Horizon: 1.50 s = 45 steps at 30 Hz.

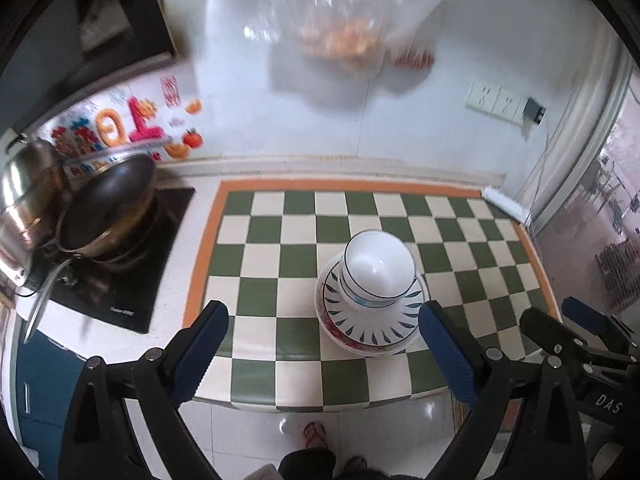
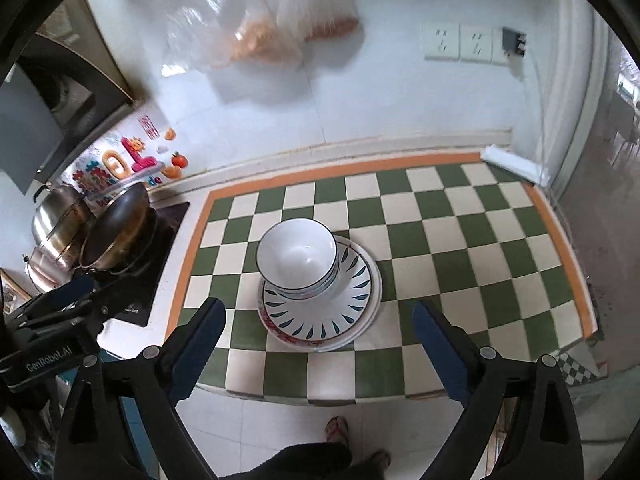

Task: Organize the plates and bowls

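At centre frame, bowls [image 2: 297, 254] nested on stacked plates [image 2: 320, 312] atop the checkered counter [image 2: 480, 248]; left gripper [image 1: 324, 354] and right gripper [image 2: 320, 350] both spread, empty. Likely finished; best withdrawn clear without nudging.

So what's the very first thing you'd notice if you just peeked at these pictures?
Probably the green-and-white checkered mat covering the counter, with its orange border. In the middle of it sits a neat pile: white bowls nested on a stack of plates, the top one ringed with blue leaf marks. Off to the left, a dark pan leans on the stove beside a shiny steel pot.
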Each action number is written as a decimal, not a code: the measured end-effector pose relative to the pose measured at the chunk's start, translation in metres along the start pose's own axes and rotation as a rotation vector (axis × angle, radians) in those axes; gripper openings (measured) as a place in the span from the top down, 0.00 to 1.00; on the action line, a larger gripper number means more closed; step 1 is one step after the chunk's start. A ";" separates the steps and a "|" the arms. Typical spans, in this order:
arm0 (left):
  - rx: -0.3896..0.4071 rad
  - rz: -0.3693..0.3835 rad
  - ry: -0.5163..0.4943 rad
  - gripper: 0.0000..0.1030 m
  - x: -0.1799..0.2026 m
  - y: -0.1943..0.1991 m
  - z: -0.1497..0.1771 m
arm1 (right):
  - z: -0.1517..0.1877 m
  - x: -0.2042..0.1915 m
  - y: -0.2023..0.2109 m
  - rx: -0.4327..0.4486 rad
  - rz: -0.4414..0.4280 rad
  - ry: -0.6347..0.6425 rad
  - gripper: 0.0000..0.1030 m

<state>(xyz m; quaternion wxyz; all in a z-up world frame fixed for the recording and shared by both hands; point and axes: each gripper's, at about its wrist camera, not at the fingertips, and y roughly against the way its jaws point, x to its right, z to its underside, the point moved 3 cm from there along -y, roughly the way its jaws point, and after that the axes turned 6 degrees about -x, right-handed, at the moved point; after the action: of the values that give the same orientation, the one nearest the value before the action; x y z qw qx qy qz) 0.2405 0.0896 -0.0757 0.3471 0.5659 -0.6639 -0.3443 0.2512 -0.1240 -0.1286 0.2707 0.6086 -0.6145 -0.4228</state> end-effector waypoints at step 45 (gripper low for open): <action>0.169 -0.098 0.028 0.00 0.049 0.161 0.146 | 0.140 0.025 0.218 0.192 0.016 0.111 0.02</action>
<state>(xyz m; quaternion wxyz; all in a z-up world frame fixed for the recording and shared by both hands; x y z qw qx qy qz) 0.0279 0.0698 -0.0113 0.2900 0.6296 -0.6572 -0.2959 0.0167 -0.1432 -0.0179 0.2480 0.6491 -0.6413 -0.3254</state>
